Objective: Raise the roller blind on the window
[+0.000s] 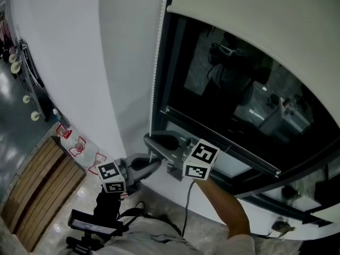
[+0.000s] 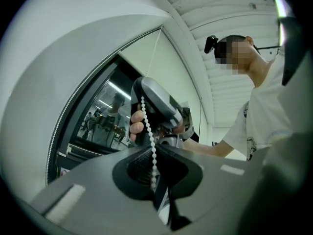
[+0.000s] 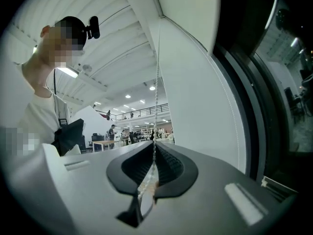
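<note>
Seen from the head camera, the roller blind [image 1: 255,20] covers only the top of the window [image 1: 239,94], its bottom hem running across the upper glass with dark pane bare beneath. The bead chain [image 1: 155,62] hangs straight down the window's left frame, long axis vertical, and ends at the two tools. The right gripper [image 1: 150,140] comes in from the right on an outstretched forearm [image 1: 223,206] and lies roughly level, with its nose at the chain. The left gripper [image 1: 153,167] sits just below it, held close to the person's body and angled slightly upward.

The left gripper view looks up along the chain. White beads run down into its pads, which are clenched tight on the chain. Above them, the right gripper's grey body blocks part of the window, with the fingers [image 2: 137,127] of the person's hand wrapped round its handle. None of this pinch shows from the head camera.

The right gripper view shows its ribbed pads clamped on the same bead chain, which rises taut and vertical from between them towards the ceiling, alongside the white wall beside the window frame. Behind lies a large lit hall.
</note>
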